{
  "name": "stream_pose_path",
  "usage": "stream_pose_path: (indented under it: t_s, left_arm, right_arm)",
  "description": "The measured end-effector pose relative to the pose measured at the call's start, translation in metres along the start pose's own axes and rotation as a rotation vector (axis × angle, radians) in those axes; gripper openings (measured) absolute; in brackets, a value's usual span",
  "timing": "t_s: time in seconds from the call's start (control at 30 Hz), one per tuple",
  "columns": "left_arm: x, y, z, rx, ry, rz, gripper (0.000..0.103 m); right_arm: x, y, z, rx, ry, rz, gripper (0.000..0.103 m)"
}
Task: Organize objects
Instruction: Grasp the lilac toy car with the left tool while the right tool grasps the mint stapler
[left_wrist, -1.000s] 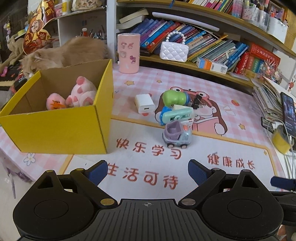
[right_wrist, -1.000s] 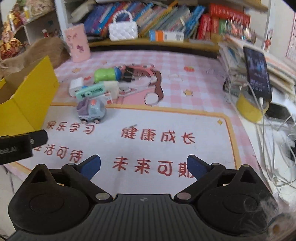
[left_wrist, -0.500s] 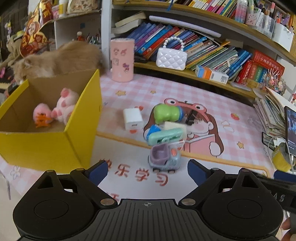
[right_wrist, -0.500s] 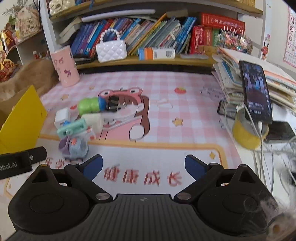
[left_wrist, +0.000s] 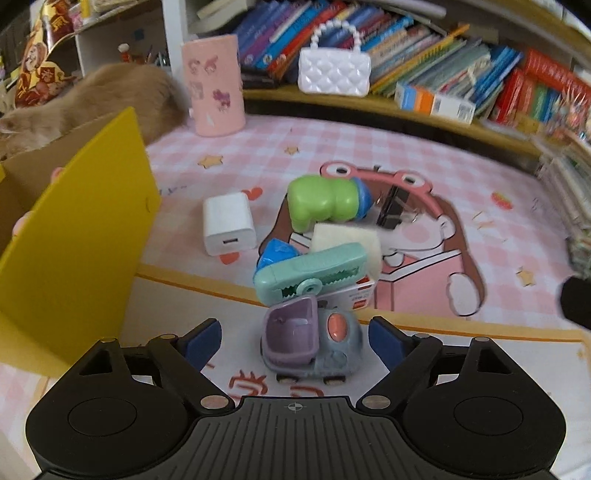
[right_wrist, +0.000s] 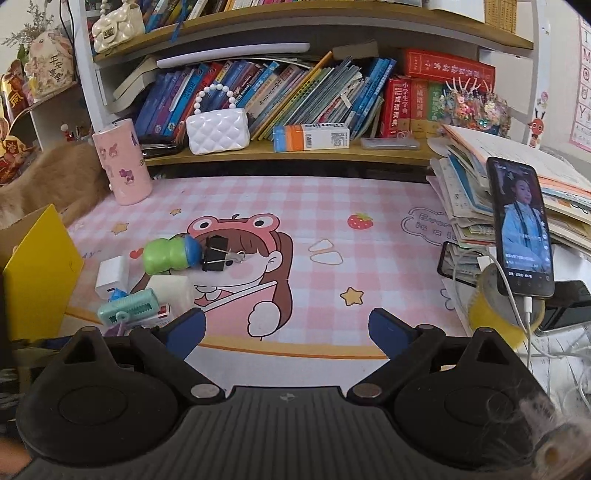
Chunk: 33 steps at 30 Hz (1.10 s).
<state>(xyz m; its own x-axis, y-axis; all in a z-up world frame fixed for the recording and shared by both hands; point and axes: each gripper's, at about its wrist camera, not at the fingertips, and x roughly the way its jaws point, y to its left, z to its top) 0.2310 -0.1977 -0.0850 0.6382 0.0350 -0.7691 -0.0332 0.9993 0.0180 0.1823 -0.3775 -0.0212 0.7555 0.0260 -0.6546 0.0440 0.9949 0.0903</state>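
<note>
A purple and grey toy car (left_wrist: 310, 341) stands on the desk mat between the open fingers of my left gripper (left_wrist: 295, 341), which do not touch it. Behind it lie a mint correction-tape dispenser (left_wrist: 312, 271), a green toy (left_wrist: 321, 203), a white charger (left_wrist: 228, 223) and a black binder clip (left_wrist: 393, 210). A yellow box (left_wrist: 70, 240) stands at the left. My right gripper (right_wrist: 286, 330) is open and empty over the mat, right of the pile; the green toy (right_wrist: 168, 253) and the clip (right_wrist: 218, 254) show there.
A ginger cat (left_wrist: 96, 99) lies behind the box. A pink cup (left_wrist: 214, 85) and a white handbag (left_wrist: 334, 70) stand at the back by the bookshelf. A phone (right_wrist: 521, 229) on a yellow tape roll (right_wrist: 495, 314), cables and stacked books fill the right side.
My left gripper has moved forward and down, so the toy car now sits between its fingers. My right gripper has moved forward and tilted up towards the shelf.
</note>
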Motion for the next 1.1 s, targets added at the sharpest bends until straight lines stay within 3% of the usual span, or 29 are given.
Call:
stream_pose_path:
  t_s: [0.07, 0.1, 0.37, 0.5, 0.63, 0.87, 1.1]
  left_arm:
    - [0.007, -0.003, 0.000, 0.022, 0.008, -0.006, 0.075]
    - [0.008, -0.003, 0.000, 0.026, 0.016, -0.020, 0.062]
    - [-0.026, 0.018, -0.011, -0.016, 0.011, -0.044, 0.063]
    - [-0.047, 0.047, -0.024, -0.095, 0.032, -0.035, 0.063]
    - [-0.071, 0.078, -0.037, -0.202, 0.051, -0.018, 0.063]
    - [-0.102, 0.109, -0.049, -0.296, 0.035, 0.023, 0.063]
    - [-0.118, 0.125, -0.055, -0.335, 0.026, 0.049, 0.063]
  right_arm:
    - [0.001, 0.000, 0.001, -0.004, 0.003, 0.010, 0.096]
    - [0.001, 0.000, 0.001, -0.007, 0.003, 0.012, 0.096]
    - [0.013, 0.007, -0.003, -0.042, 0.021, 0.050, 0.096]
    - [0.027, 0.022, -0.009, -0.083, 0.046, 0.098, 0.096]
    - [0.040, 0.048, -0.017, -0.184, 0.051, 0.149, 0.096]
    - [0.060, 0.103, -0.025, -0.428, 0.013, 0.294, 0.096]
    - [0.083, 0.138, -0.023, -0.641, -0.044, 0.325, 0.088]
